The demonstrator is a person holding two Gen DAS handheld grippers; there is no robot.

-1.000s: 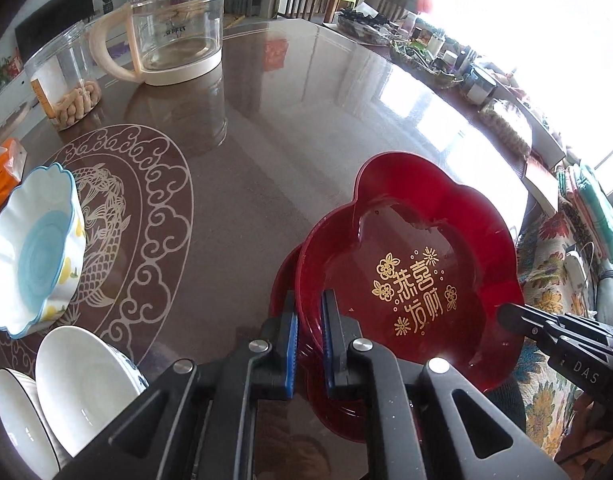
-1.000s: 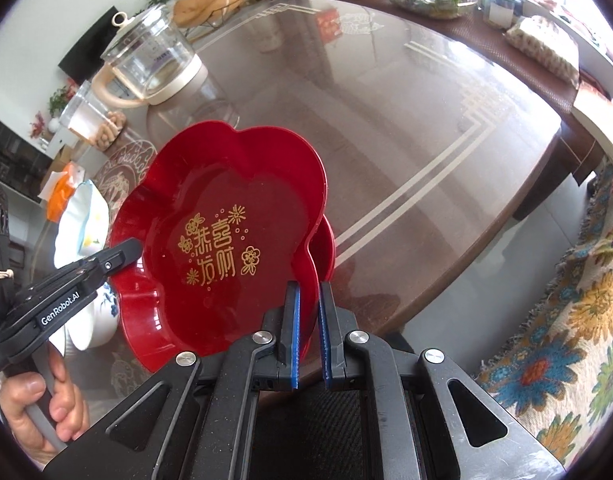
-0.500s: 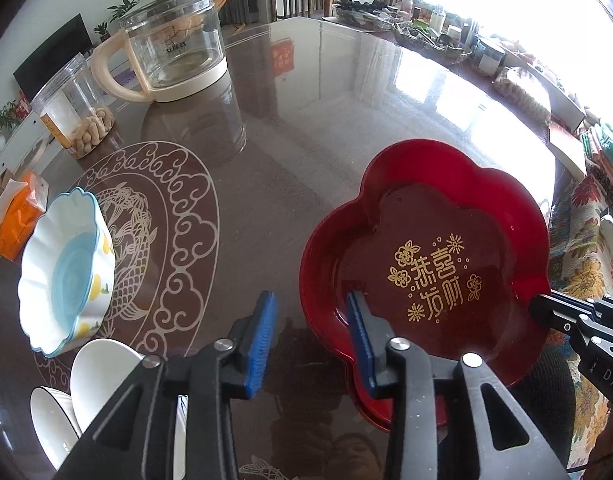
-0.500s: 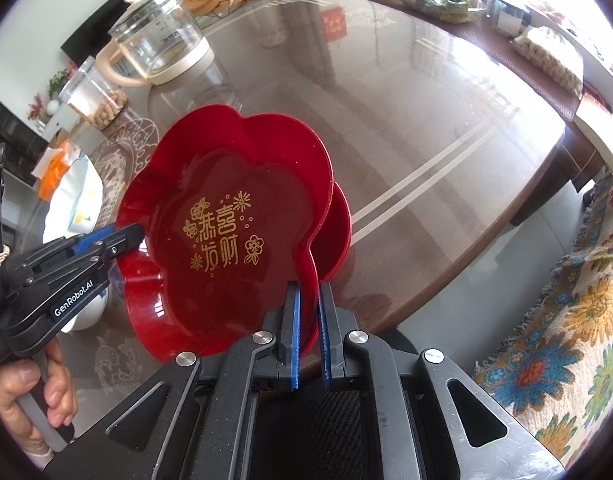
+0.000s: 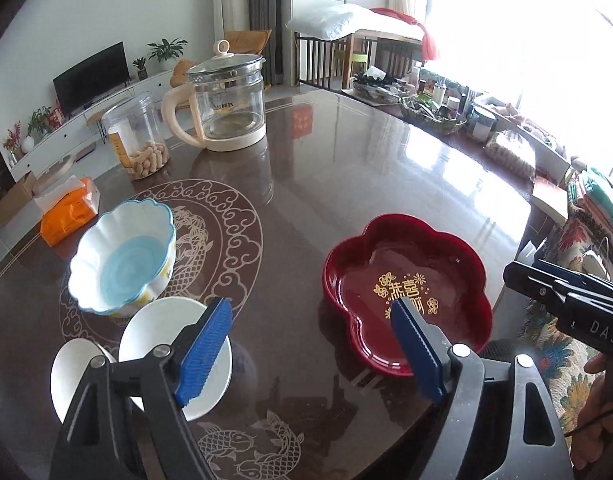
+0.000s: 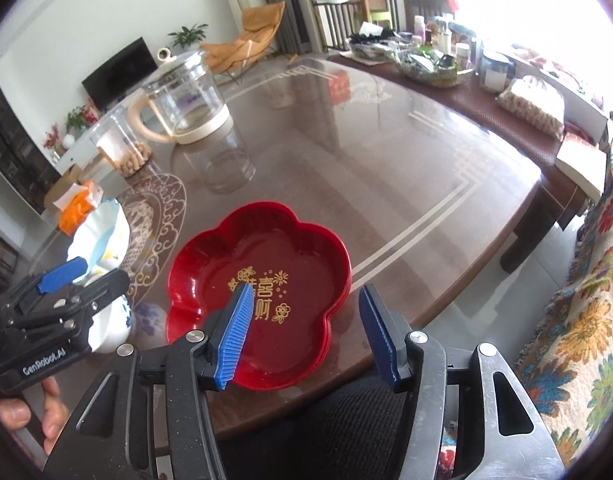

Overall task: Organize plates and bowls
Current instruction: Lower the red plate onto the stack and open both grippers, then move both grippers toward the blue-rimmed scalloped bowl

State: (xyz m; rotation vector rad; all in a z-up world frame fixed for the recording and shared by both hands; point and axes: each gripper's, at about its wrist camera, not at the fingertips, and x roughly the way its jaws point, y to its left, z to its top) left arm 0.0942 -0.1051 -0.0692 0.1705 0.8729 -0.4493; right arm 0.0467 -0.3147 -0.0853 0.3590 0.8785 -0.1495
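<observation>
Both our tongs, left tongs (image 5: 310, 344) and right tongs (image 6: 306, 334), have just spread, empty; white bowls (image 5: 154, 344) sit left of red plate (image 5: 406, 292), nearer our left.

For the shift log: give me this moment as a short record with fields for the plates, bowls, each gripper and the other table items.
red plates: flower-shaped red plate with gold lettering, nested on a second red one, resting on the table near its front edge
bowls: scalloped blue-and-white bowl and two white bowls, grouped left of the plates
left gripper: jaws have just been opening, nothing between them
right gripper: jaws have just been opening, clear of the plate rim
other items: glass kettle, clear jar, orange tissue pack
</observation>
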